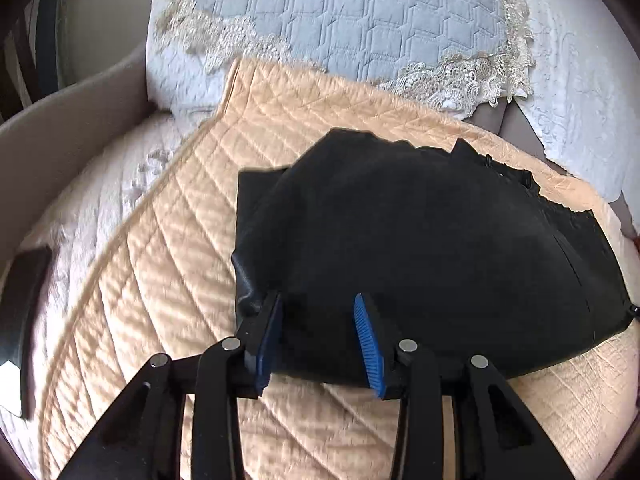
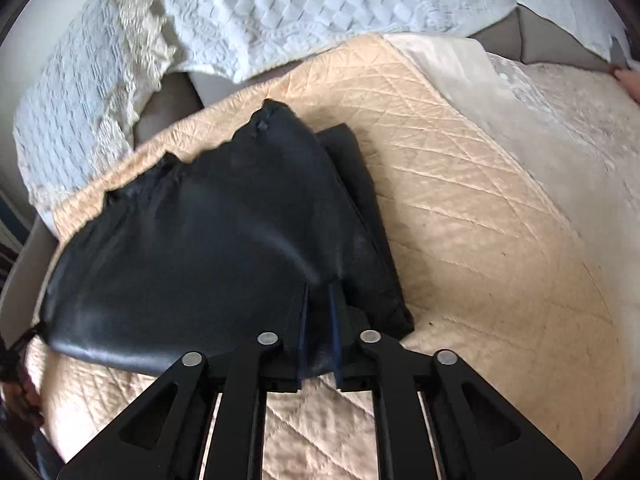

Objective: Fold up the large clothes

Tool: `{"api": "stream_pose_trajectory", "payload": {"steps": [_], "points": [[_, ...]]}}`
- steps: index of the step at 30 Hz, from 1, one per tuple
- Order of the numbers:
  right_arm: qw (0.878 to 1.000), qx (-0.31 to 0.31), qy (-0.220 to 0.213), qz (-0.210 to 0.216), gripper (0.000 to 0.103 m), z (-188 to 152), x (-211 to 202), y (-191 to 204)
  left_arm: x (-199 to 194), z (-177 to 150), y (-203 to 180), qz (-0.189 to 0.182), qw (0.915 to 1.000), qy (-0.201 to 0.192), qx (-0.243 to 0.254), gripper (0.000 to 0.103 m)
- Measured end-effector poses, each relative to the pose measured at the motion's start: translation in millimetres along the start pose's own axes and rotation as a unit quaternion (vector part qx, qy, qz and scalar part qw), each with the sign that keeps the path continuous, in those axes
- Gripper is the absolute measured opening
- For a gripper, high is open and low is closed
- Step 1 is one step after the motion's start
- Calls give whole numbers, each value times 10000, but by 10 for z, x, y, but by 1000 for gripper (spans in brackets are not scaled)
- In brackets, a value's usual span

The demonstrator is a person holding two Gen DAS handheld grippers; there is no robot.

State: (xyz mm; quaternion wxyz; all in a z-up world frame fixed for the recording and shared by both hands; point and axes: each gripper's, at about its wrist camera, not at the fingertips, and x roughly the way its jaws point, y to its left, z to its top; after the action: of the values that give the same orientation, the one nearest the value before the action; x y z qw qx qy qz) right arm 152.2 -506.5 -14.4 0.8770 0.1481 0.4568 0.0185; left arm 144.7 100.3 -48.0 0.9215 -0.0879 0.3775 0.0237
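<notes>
A black leather-like garment (image 1: 420, 248) lies folded on a peach quilted cover (image 1: 168, 264). My left gripper (image 1: 318, 308) is open, its blue pads (image 1: 366, 340) apart over the garment's near left edge, holding nothing. In the right wrist view the same garment (image 2: 192, 248) lies on the peach cover (image 2: 480, 240). My right gripper (image 2: 318, 292) is shut on a lifted fold of the garment's near right edge, its pads (image 2: 334, 320) pressed close on the fabric.
A grey-blue quilted pillow with lace trim (image 1: 360, 20) and white textured bedding (image 2: 280, 8) lie behind the cover. A beige curved bed frame (image 1: 60, 120) runs on the left. A dark flat object (image 1: 24, 320) lies at the left edge.
</notes>
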Motion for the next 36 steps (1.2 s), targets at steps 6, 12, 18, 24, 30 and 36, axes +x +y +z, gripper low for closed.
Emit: {"api": "stream_pose_trajectory", "payload": {"steps": [6, 12, 18, 24, 30, 36], "points": [[9986, 388, -125, 322, 44, -105, -372, 116, -369, -59, -4, -194, 9988, -105, -429, 42], [9885, 1301, 76, 769, 48, -695, -405, -40, -493, -641, 58, -481, 9939, 325, -941, 50], [9874, 1348, 65, 823, 55, -590, -353, -5, -481, -569, -48, -497, 9949, 189, -853, 63], [9830, 1629, -77, 849, 56, -355, -171, -148, -196, -288, 90, -537, 9877, 176, -1459, 68], [9714, 2181, -184, 919, 56, -153, 0, -339, 49, -68, 135, -391, 9833, 165, -1771, 71], [9709, 2261, -304, 727, 56, -95, 50, -312, 181, 15, 138, -165, 9828, -59, -1838, 72]]}}
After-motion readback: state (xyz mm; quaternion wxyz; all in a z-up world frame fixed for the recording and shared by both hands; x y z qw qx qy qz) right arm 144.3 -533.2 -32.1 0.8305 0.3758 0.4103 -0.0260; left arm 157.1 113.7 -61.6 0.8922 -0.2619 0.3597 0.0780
